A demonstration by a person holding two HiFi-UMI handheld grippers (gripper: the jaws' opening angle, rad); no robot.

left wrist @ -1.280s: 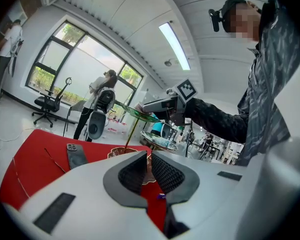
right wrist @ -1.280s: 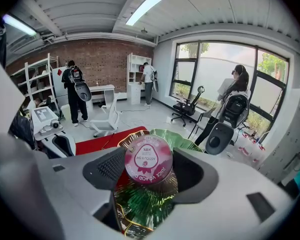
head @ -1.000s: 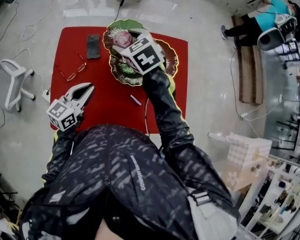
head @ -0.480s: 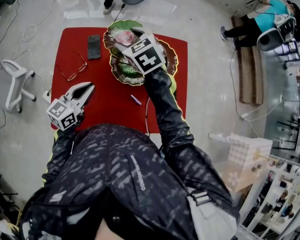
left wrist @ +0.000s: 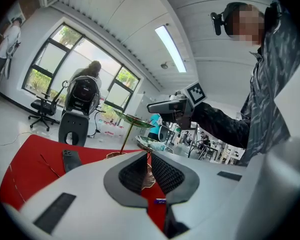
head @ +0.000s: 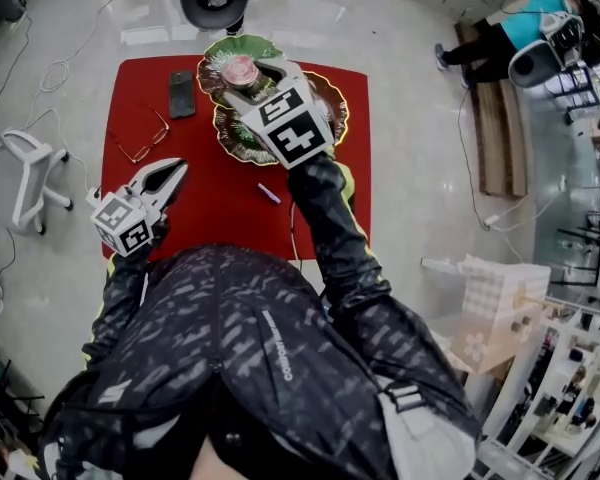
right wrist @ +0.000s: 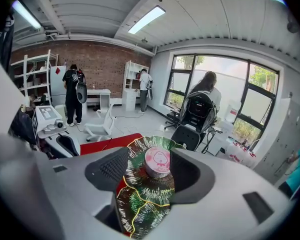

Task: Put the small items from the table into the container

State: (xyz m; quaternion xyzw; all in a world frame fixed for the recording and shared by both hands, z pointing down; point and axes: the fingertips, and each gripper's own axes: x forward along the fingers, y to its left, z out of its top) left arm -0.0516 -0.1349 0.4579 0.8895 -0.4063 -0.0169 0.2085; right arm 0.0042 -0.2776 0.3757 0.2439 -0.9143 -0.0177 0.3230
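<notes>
Right gripper (head: 257,80): is being held above the tiered leaf dish (head: 232,138) and tilted down at it. Its jaws are standing wide and are being closed. Nothing is being pinched by its pads.
Pink tin (right wrist: 157,162): is being framed between the right gripper's jaws, just past their tips. It is being carried by the dish's upper leaf and is not being touched by either pad.
Left gripper (left wrist: 150,166): is being held nearly level over the near left part of the red cloth (head: 210,208). Only a narrow slit is being left between its jaws, and nothing is being gripped in it.
Small stick (head: 269,194): is being left on the cloth behind the right gripper, beside its sleeve, off to the left gripper's right.
Phone (head: 181,94): is being left flat on the cloth, well ahead of the left gripper.
Glasses (head: 140,146): are being left just ahead of the left gripper's tips, nearer than the phone.
Dish: is being seen ahead and right of the left gripper.
</notes>
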